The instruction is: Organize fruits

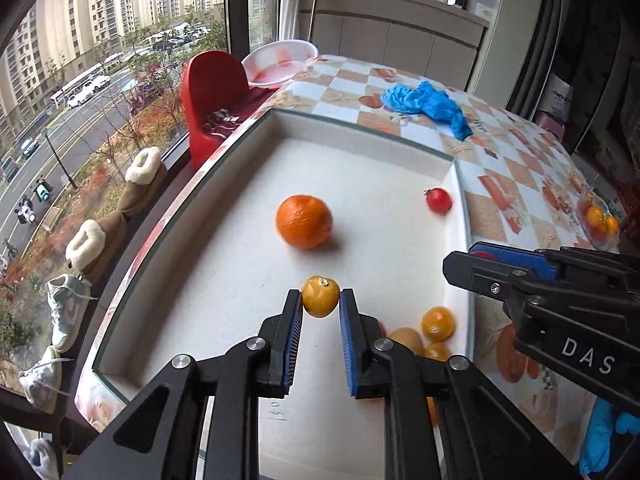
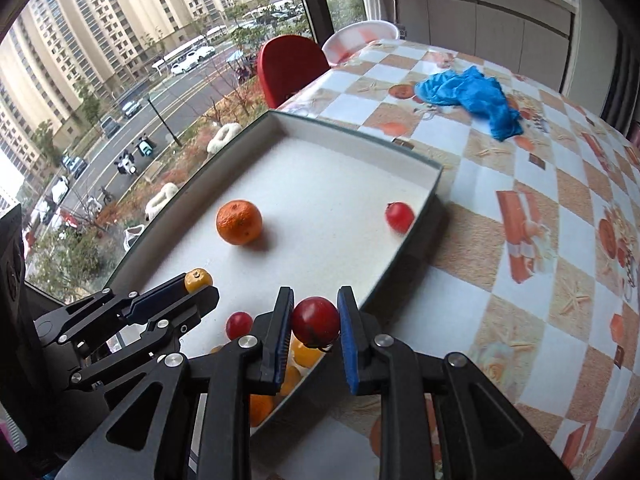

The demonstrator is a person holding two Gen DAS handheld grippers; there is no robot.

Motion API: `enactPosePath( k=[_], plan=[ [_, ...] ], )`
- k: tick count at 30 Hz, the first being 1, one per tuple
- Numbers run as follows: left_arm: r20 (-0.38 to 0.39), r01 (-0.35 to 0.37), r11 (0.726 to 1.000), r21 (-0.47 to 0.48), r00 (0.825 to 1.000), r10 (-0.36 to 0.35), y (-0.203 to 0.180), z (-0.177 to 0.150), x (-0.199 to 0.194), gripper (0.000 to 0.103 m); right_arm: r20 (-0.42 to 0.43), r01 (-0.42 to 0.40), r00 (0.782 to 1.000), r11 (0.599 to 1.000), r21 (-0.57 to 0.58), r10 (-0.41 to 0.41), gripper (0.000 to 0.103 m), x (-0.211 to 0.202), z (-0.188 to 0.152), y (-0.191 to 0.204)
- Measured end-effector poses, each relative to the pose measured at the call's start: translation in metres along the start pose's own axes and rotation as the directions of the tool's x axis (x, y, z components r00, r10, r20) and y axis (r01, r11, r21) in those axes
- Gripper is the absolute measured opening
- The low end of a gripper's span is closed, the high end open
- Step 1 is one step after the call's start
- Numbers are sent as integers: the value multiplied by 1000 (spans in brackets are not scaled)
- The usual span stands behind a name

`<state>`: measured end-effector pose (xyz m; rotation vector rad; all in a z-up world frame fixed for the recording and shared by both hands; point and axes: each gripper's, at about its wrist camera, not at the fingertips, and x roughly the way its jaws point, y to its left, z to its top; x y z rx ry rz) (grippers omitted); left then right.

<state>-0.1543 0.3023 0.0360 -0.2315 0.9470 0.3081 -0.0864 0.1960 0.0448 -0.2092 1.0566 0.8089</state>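
Observation:
My left gripper (image 1: 320, 300) is shut on a small yellow tomato (image 1: 320, 296) above the white tray (image 1: 360, 132). In the right wrist view the same left gripper (image 2: 200, 282) holds that yellow tomato (image 2: 198, 279) at the left. My right gripper (image 2: 315, 318) is shut on a dark red tomato (image 2: 315, 321) over the tray's (image 2: 360, 136) near right rim; in the left wrist view it (image 1: 468, 268) enters from the right. A large orange (image 1: 304, 222) (image 2: 239, 222) and a red cherry tomato (image 1: 439, 200) (image 2: 399, 216) lie in the tray. Several small yellow and orange fruits (image 1: 438, 323) (image 2: 304, 354) sit near its front corner.
A crumpled blue glove (image 1: 426, 106) (image 2: 472, 94) lies on the checked tablecloth (image 2: 540, 220) behind the tray. A plate of small fruits (image 1: 600, 220) stands at the table's right edge. A red chair (image 1: 212, 92) and a white bowl (image 1: 280, 62) are by the window.

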Motion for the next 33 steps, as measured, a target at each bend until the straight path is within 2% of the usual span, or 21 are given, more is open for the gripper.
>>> enactPosePath(
  k=[2,4,5,6,7,11,14,16,20,26,33],
  plan=[
    [-15,-10,1000,3,1000,11,6,-4,4,21,-22,21,1000,1000,-15,-22,30,7,0,6],
    [-25,-20,1000,7,999,20,9,-8,5,54,-38,36,999,999,-28,-37,51,11,1,9],
    [-11,-25,1000,7,1000,25,10,-9,3,90,-38,25,999,999,-33,-27,55,11,1,10],
    [16,-33,999,7,999,33,11,-10,-1,101,-38,32,999,999,-39,-33,61,10,2,12],
    [48,-36,999,11,998,36,11,-12,-5,101,-38,54,998,997,-49,-56,69,9,3,13],
    [65,0,1000,21,998,-1,9,-8,-11,101,-37,99,994,993,-71,-101,81,6,7,17],
    [30,-71,997,30,997,70,7,-6,-6,102,-39,131,990,989,-72,-134,88,2,10,17],
    [-6,-118,992,48,993,118,6,-7,0,102,-45,157,986,984,-83,-161,102,1,11,17],
    [-11,-109,993,40,994,110,10,-11,0,102,-63,204,975,972,-114,-212,103,2,11,17],
    [-20,-100,995,18,995,100,13,-10,-1,102,-73,198,976,974,-113,-207,103,2,10,16],
    [13,-85,996,36,996,85,8,-10,-8,102,-75,197,976,974,-114,-206,103,1,9,16]
  ],
)
